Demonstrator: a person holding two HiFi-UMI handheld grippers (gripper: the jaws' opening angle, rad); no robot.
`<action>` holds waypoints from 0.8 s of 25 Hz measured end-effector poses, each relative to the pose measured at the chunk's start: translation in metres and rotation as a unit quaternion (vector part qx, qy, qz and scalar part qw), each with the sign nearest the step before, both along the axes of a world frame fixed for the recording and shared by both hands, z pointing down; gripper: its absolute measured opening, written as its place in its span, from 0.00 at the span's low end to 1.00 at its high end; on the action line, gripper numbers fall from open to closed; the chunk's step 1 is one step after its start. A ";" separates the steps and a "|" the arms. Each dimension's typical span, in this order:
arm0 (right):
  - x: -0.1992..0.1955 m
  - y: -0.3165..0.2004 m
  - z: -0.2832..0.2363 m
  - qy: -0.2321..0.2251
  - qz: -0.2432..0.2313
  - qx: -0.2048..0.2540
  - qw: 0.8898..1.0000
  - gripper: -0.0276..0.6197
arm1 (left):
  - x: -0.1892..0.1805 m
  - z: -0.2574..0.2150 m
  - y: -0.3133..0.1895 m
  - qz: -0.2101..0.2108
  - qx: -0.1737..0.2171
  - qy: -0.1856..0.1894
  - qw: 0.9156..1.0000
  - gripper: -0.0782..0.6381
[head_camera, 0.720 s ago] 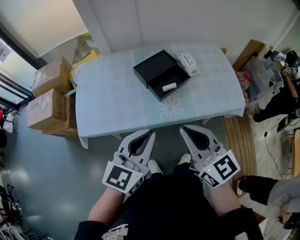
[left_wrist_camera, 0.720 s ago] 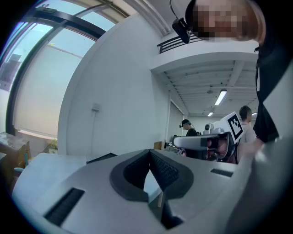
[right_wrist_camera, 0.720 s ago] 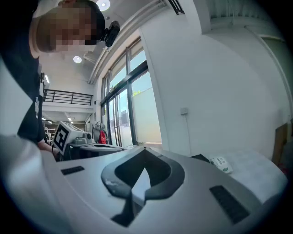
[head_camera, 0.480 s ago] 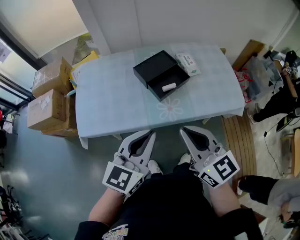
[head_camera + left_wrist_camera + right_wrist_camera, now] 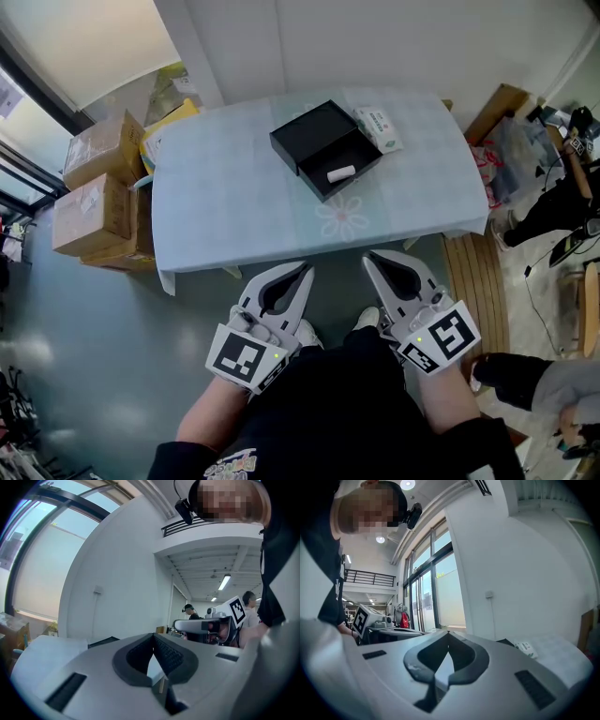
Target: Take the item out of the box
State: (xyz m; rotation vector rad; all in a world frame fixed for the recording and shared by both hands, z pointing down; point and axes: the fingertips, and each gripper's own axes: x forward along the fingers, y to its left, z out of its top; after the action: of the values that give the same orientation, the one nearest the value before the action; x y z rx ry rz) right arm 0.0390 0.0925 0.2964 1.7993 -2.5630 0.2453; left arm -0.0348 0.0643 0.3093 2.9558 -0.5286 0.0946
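An open black box [image 5: 324,148] lies on the pale blue table [image 5: 234,206], with a small white item [image 5: 340,173] inside its near half. Both grippers hang below the table's near edge, close to the person's body. My left gripper [image 5: 306,268] is shut with nothing between its tips. My right gripper [image 5: 366,257] is shut and empty too. In the left gripper view the box's dark edge [image 5: 103,641] peeks over the closed left gripper [image 5: 153,634]. The right gripper view shows the closed right gripper [image 5: 448,632] pointing level above the table.
A white and green packet [image 5: 377,127] lies next to the box at the table's far right. Cardboard boxes [image 5: 94,197] are stacked on the floor to the left. Bags and another person's legs [image 5: 553,206] crowd the right side. A wall stands behind the table.
The view has shifted very slightly; the box and table sit a touch further right in the picture. Both grippers stay shut in the same place.
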 end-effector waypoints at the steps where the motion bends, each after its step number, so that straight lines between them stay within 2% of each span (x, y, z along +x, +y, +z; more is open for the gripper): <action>1: 0.000 -0.001 0.000 0.002 0.000 0.000 1.000 0.06 | -0.002 0.000 0.000 0.000 0.000 0.001 1.000 0.12; 20: -0.011 -0.033 -0.014 0.036 -0.008 0.010 0.999 0.06 | -0.032 -0.002 -0.006 -0.007 -0.004 0.015 1.000 0.12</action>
State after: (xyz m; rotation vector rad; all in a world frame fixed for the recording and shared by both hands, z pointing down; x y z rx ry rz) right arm 0.0277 0.0592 0.2828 1.7595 -2.5388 0.1521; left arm -0.0671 0.0587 0.3074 2.9398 -0.5420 0.0507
